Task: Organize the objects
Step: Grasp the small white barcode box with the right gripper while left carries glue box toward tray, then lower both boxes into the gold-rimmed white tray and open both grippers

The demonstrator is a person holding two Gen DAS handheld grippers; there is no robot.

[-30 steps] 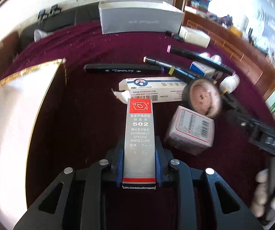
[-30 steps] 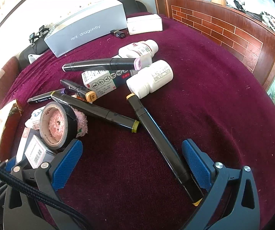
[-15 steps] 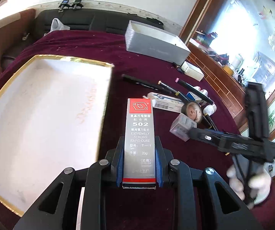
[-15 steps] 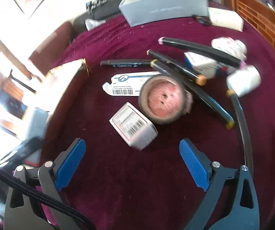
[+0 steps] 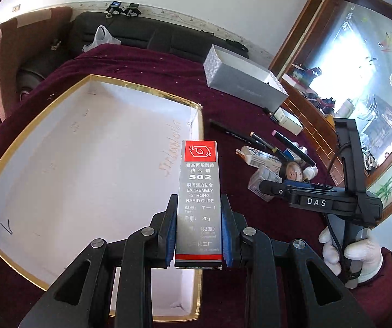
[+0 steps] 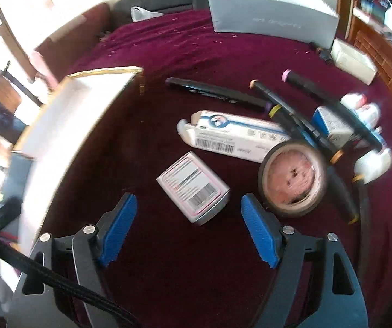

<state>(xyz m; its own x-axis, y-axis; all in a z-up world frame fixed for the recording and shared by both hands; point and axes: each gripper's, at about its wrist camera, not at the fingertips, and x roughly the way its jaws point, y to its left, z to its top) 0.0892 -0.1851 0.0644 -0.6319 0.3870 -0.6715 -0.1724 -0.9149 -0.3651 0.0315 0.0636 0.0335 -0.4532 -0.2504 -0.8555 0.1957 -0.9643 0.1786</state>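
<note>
Glue box (image 5: 199, 191) sits pinched upright between the left gripper's (image 5: 199, 235) pads, above the near corner of the white tray (image 5: 59, 164). Right gripper (image 6: 187, 227) has just been narrowing, fingers apart, gripping nothing, over the small barcoded box (image 6: 193, 187) beside the tape roll (image 6: 293, 177).

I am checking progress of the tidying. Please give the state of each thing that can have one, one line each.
left gripper: shut on the 502 glue box.
right gripper: open, jaws just closing, nothing between the pads.
gold-rimmed tray: nothing in it.
small barcode box: lying on the cloth, ahead of the right gripper.
tape roll: propped up, leaning on the markers.
grey box: lid off.
</note>
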